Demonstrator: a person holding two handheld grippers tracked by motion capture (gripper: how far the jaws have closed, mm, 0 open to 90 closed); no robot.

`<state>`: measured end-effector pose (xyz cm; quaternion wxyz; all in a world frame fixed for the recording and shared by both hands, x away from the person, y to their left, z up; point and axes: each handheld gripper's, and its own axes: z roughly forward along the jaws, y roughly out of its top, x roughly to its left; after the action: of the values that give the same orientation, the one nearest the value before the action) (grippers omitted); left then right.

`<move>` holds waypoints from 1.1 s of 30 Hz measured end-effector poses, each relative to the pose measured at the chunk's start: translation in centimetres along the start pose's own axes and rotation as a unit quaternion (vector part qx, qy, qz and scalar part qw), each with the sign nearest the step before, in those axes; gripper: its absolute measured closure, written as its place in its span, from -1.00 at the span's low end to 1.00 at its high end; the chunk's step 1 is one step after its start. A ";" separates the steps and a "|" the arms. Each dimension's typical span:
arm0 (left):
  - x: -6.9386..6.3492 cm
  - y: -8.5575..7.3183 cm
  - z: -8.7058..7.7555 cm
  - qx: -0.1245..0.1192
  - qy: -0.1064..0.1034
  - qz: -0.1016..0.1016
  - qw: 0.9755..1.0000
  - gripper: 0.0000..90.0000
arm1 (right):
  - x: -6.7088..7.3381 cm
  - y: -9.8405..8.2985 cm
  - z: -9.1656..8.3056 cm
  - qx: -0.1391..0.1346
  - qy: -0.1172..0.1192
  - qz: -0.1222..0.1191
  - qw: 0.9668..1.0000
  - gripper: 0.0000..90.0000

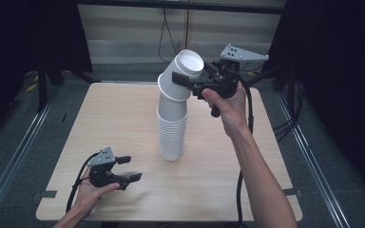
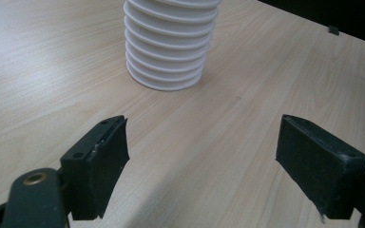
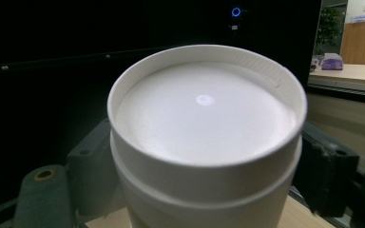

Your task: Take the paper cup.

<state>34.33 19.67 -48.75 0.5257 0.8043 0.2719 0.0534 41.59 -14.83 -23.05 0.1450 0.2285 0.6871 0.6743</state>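
The right hand (image 1: 225, 102) is raised over the bench (image 1: 123, 118), its right gripper (image 1: 192, 83) clenched on the tilted top cups (image 3: 206, 137) of a tall stack of white cups (image 1: 172, 128), held between its jaws. The left hand (image 1: 92, 192) rests low on the bench; the left gripper (image 1: 128, 168) has its jaws spread wide and empty, the stack just ahead of them. No writing is legible.

The pale wood-grain table top (image 1: 123, 123) looked smooth with a soft sheen. The stack of white ribbed paper cups (image 1: 172, 133) was matt. The upturned white paper cup (image 3: 204, 123) had a smooth base with one faint glint. The black jaw pads (image 2: 102, 161) looked dull and slightly rough.
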 end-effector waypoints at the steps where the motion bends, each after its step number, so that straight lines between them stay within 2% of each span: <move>1: 0.0 0.0 0.0 0.000 0.000 0.000 1.000 -0.61 | 0.1 0.0 -0.2 -0.004 -0.002 0.000 1.000 -0.54; 3: 0.0 0.0 0.0 0.000 0.002 0.000 1.000 -0.61 | 0.4 -0.1 -0.6 -0.017 -0.008 -0.003 1.000 -0.54; 9: 0.0 0.0 0.0 0.002 0.003 0.002 1.000 -0.61 | 0.5 -0.7 -2.0 -0.029 -0.011 -0.002 1.000 -0.54; 11: 0.1 0.0 0.0 0.004 0.005 0.005 1.000 -0.61 | 0.6 -0.8 -2.5 -0.028 -0.012 -0.003 1.000 -0.54; 14: 0.0 0.0 -0.1 -0.001 0.006 0.001 1.000 -0.61 | 0.9 -1.0 -3.1 -0.010 -0.014 -0.013 1.000 -0.54; 21: 0.1 0.0 0.0 -0.001 0.009 0.002 1.000 -0.61 | 1.7 -1.2 -4.6 -0.007 -0.009 -0.019 1.000 -0.54; 27: 0.1 0.1 0.0 -0.001 0.008 0.000 1.000 -0.61 | 1.4 -2.1 -6.2 -0.013 -0.012 -0.008 1.000 -0.54; 33: -0.2 0.3 0.2 -0.004 0.003 0.001 1.000 -0.61 | 1.3 -3.0 -7.6 -0.013 -0.022 -0.012 1.000 -0.54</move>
<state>34.34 19.31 -48.58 0.5280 0.8022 0.2729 0.0574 36.26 -20.60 -25.54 0.1711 0.2335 0.6775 0.6761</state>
